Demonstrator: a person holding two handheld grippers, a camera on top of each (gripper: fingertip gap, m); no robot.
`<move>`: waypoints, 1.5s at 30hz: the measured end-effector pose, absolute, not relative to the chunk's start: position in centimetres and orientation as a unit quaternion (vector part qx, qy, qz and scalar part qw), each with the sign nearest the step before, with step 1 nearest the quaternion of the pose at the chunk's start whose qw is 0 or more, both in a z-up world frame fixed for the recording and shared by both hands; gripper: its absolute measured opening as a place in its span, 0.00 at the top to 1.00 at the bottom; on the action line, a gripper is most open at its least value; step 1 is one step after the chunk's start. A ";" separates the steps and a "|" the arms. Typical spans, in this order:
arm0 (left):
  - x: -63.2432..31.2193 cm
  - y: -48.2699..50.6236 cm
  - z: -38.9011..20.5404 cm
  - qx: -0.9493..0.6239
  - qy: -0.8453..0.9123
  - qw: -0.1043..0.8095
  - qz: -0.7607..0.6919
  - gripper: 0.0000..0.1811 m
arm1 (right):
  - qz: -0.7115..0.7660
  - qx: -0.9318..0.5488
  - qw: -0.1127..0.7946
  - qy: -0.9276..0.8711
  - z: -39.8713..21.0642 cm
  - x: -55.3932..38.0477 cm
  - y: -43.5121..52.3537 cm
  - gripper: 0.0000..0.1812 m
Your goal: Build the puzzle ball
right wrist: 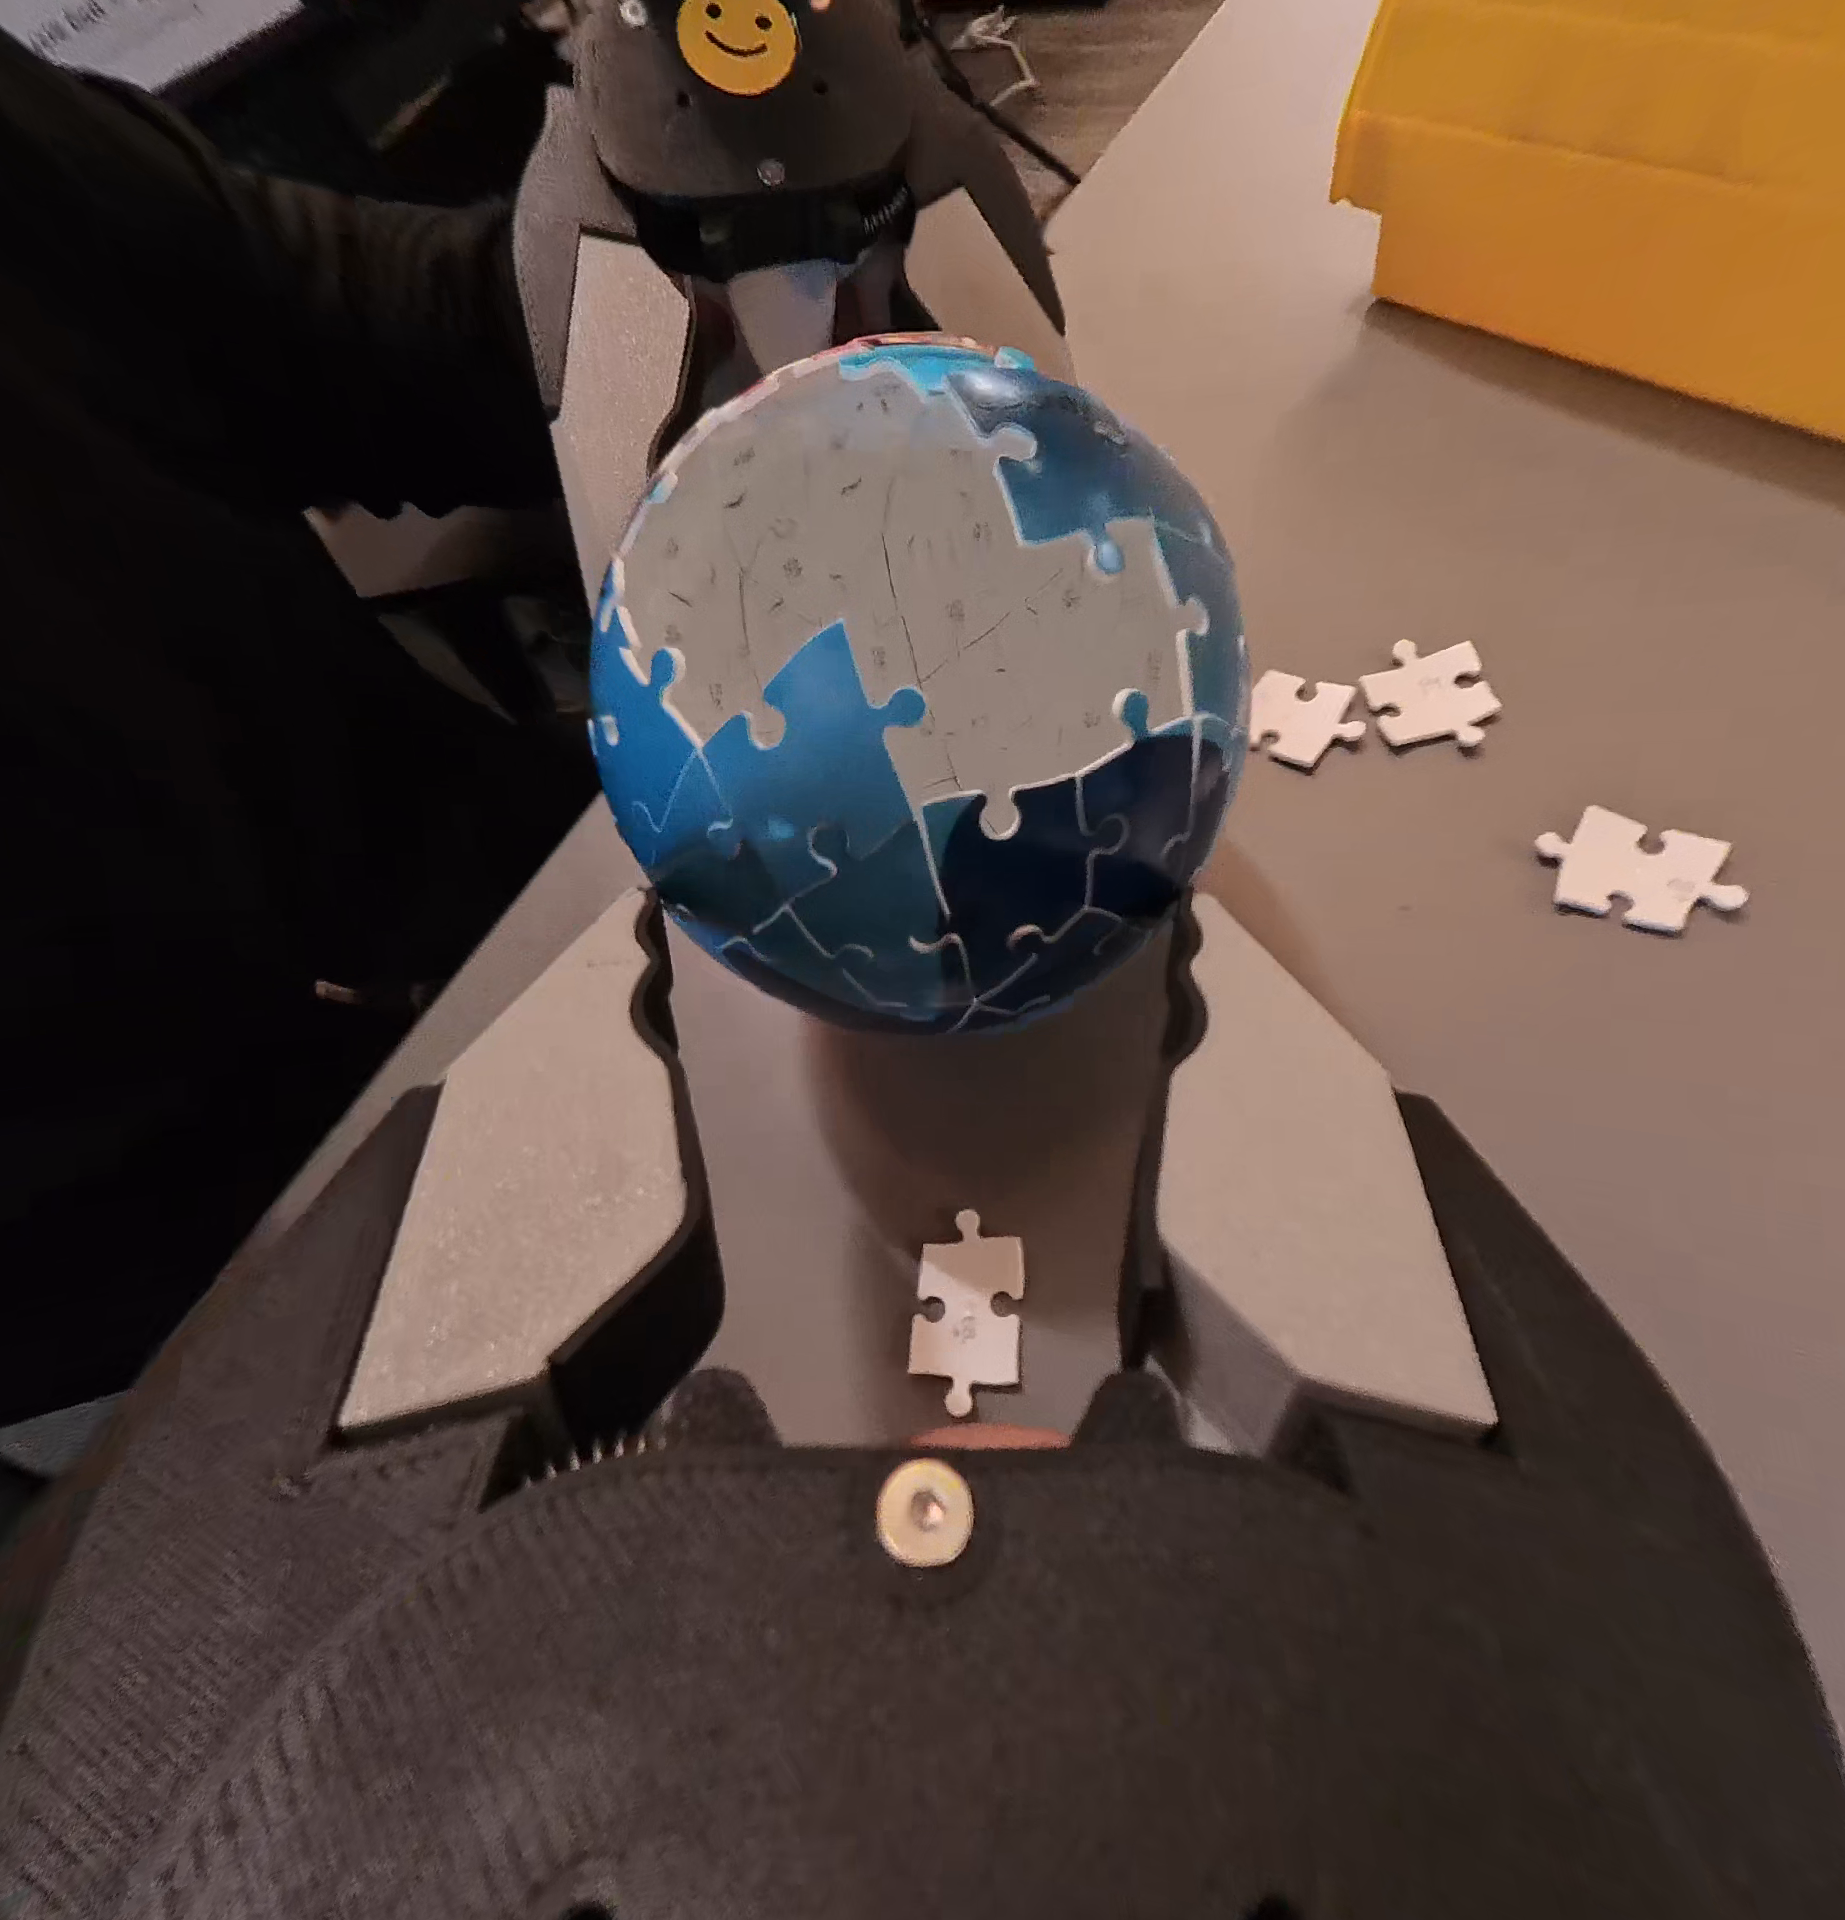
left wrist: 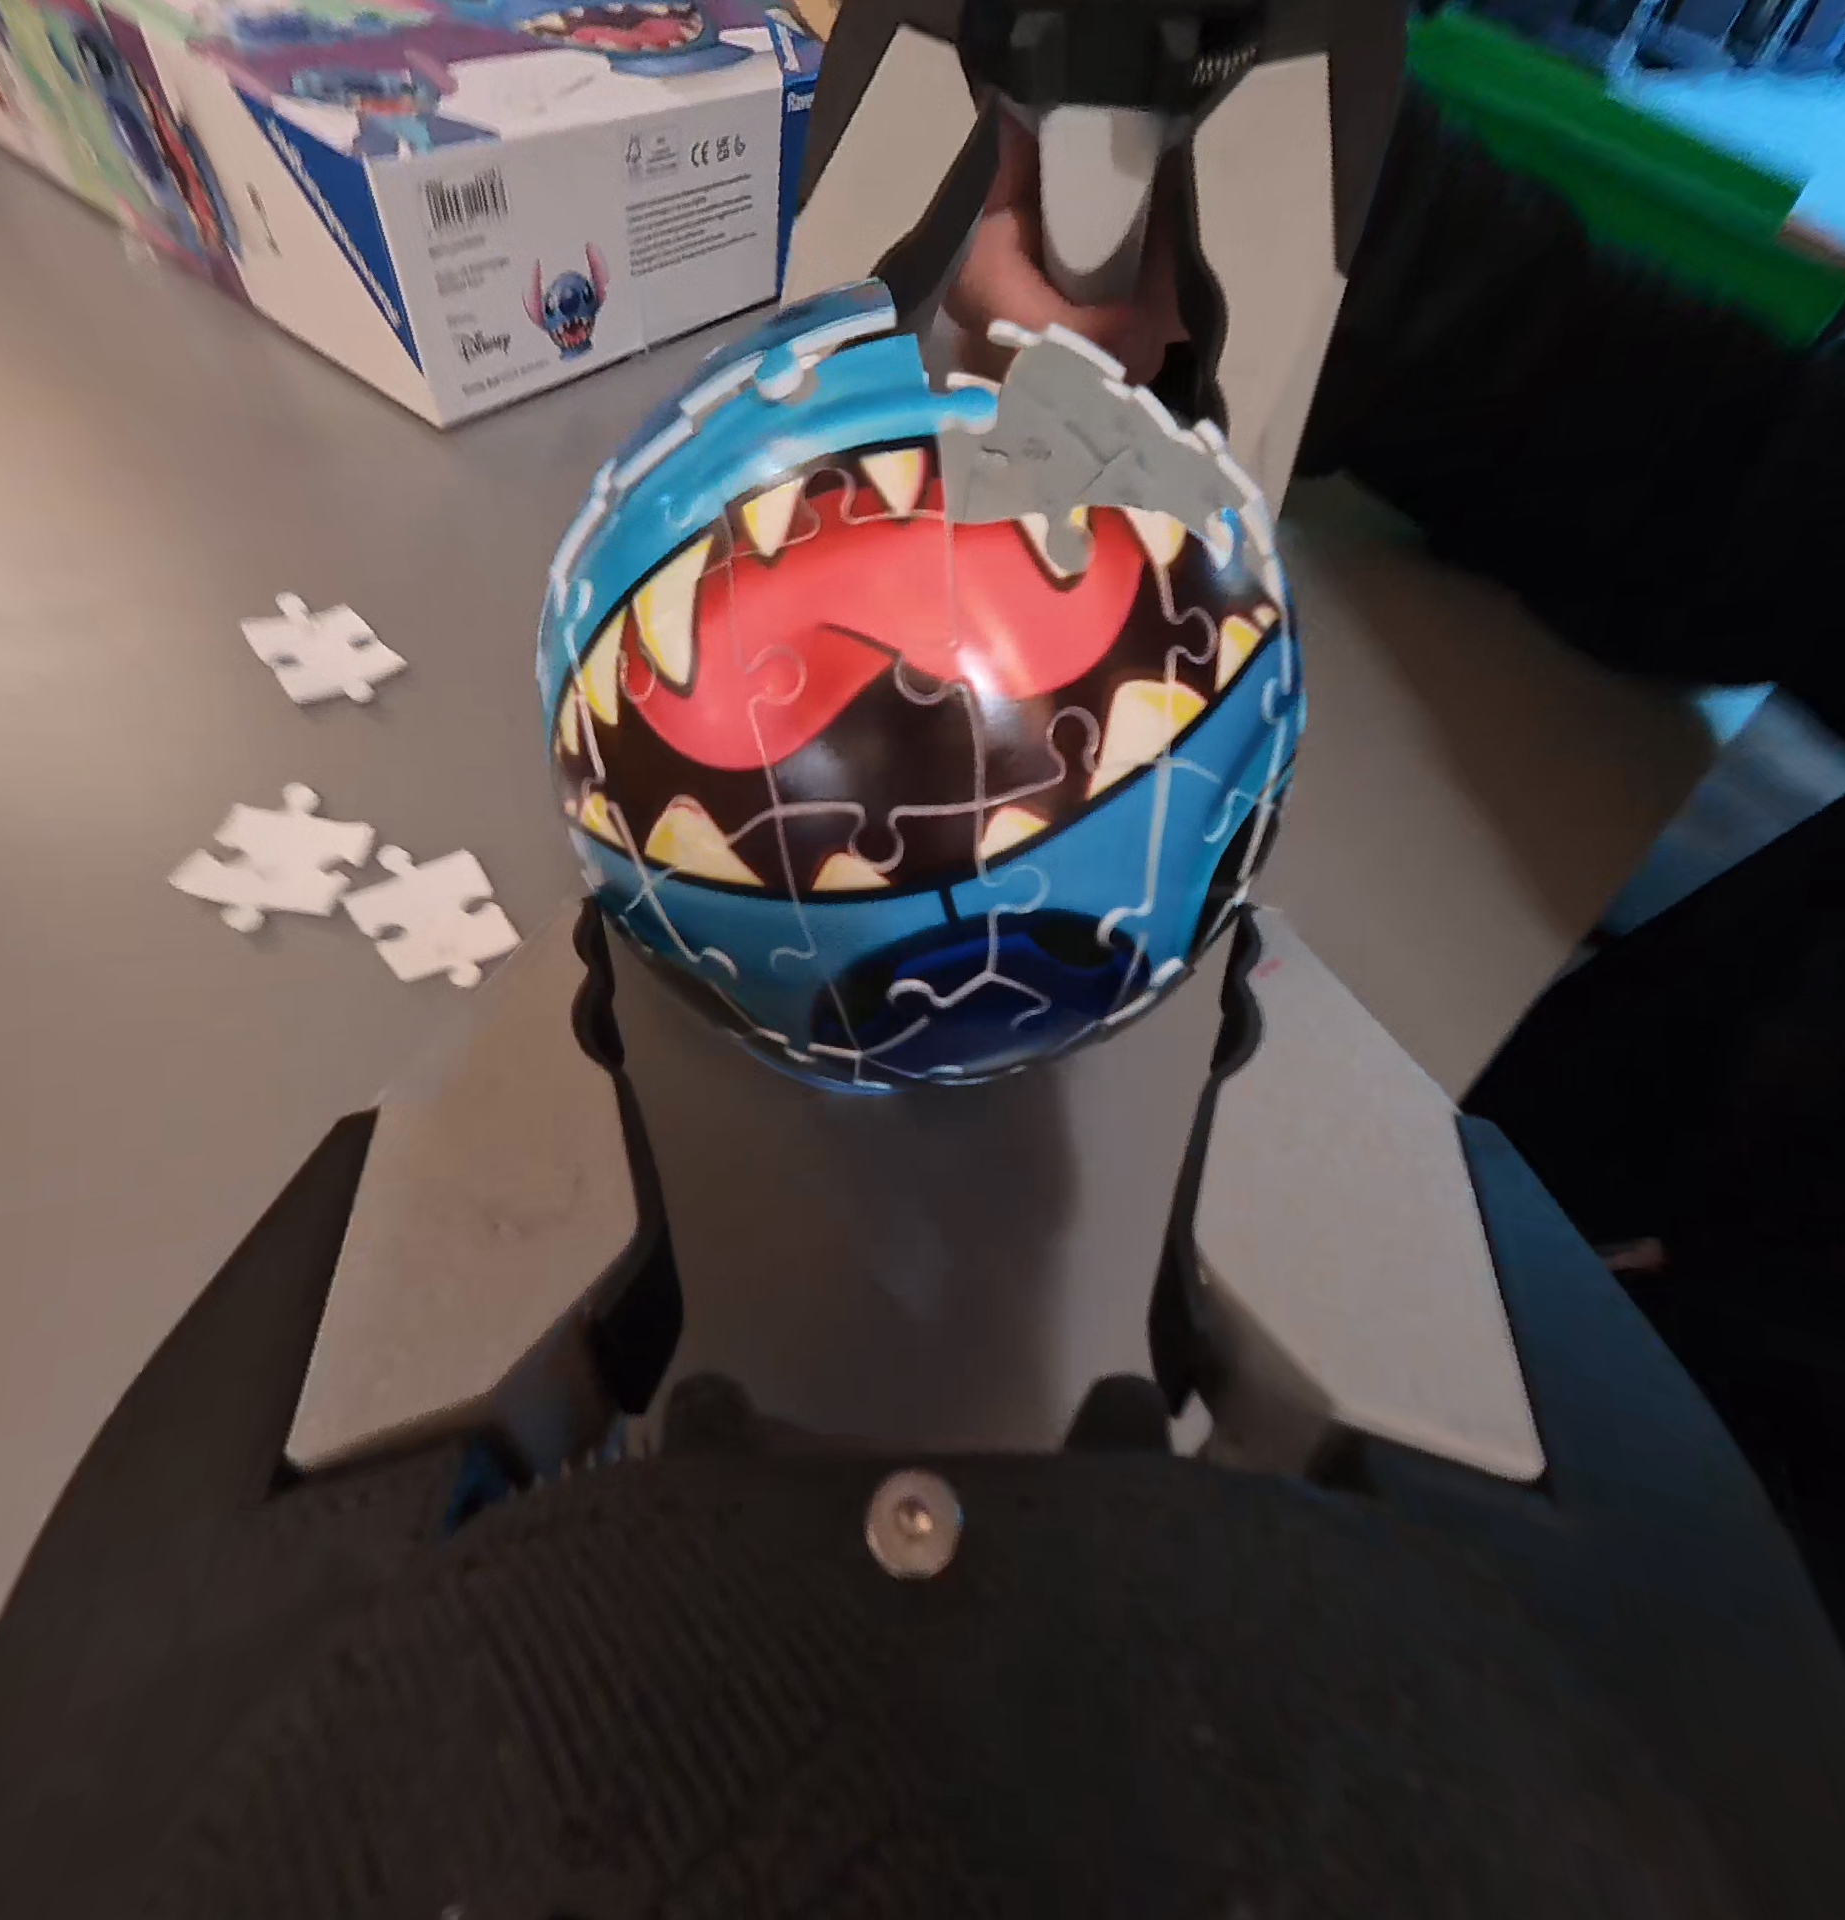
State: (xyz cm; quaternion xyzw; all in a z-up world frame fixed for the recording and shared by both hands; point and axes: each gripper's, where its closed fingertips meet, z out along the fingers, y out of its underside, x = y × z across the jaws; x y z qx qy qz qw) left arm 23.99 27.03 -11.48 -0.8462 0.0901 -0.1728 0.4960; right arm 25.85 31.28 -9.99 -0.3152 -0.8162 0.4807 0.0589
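Observation:
The puzzle ball [left wrist: 918, 727] is blue with a red mouth and yellow teeth, and it is held above the grey table [left wrist: 118, 468]. My left gripper [left wrist: 918, 935] is shut on its lower sides. My right gripper [right wrist: 918, 925] grips the same ball [right wrist: 897, 831] from the opposite side, and it also shows in the left wrist view [left wrist: 1084, 239] behind the ball. A large gap in the shell shows the grey inner faces of pieces [right wrist: 876, 582]. Three loose white pieces [left wrist: 320, 649] lie face down to the left. One more piece [right wrist: 965, 1314] lies under my right gripper.
The puzzle's box [left wrist: 533, 229] stands at the back left of the table. A yellow bin [right wrist: 1624, 208] stands at the far right. A person's dark sleeve [right wrist: 170, 520] fills the left of the right wrist view. Loose pieces [right wrist: 1640, 868] lie right of the ball.

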 end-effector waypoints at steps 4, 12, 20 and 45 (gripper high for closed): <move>23.3 27.1 -11.7 -0.846 0.134 0.499 -0.131 0.36 | 0.463 -0.298 0.127 -0.825 -10.0 25.5 31.1 0.48; 22.8 27.4 -11.1 -0.831 0.164 0.518 -0.121 0.35 | 0.420 -0.254 0.256 -0.833 -10.3 25.2 30.8 0.47; 23.4 26.9 -10.8 -0.818 0.168 0.529 -0.153 0.33 | 0.427 -0.232 0.276 -0.830 -10.0 26.2 30.6 0.52; 18.3 25.6 -7.5 -0.738 0.208 0.605 -0.217 0.35 | 0.456 -0.313 0.352 -0.755 -5.3 26.5 37.9 0.62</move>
